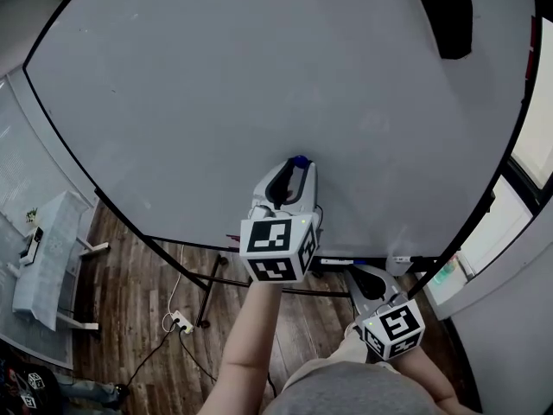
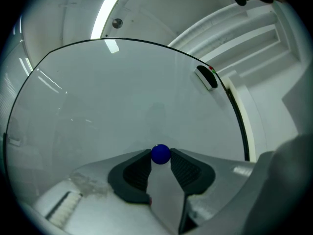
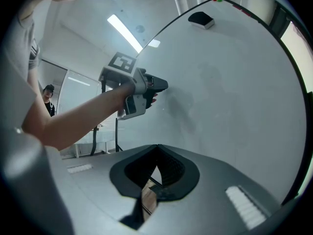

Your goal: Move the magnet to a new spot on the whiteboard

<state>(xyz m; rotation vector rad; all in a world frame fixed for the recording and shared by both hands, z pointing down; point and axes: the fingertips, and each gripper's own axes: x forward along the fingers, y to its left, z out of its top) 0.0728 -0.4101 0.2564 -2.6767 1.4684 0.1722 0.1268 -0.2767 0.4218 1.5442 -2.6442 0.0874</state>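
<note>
Blue, ball-shaped magnet (image 2: pixel 160 153) is pinched at the very tips of the left gripper (image 2: pixel 160 157), with a dark ribbed pad pressing on each side of it. In the left gripper view the magnet is against the pale grey whiteboard (image 2: pixel 122 106). In the head view it lies low on the board, toward 6 o'clock from the middle.

A black eraser (image 1: pixel 443 13) clings to the board's upper corner at 1 o'clock.

The right gripper (image 3: pixel 156 148) has its jaws together with nothing between them. In the head view it sits low, at 5 o'clock from the left gripper, below the board's bottom edge and well apart from it.

Dark wood floor (image 1: pixel 155 309) shows under the board, with a white power strip (image 1: pixel 181 321) lying on it at 7 o'clock.
</note>
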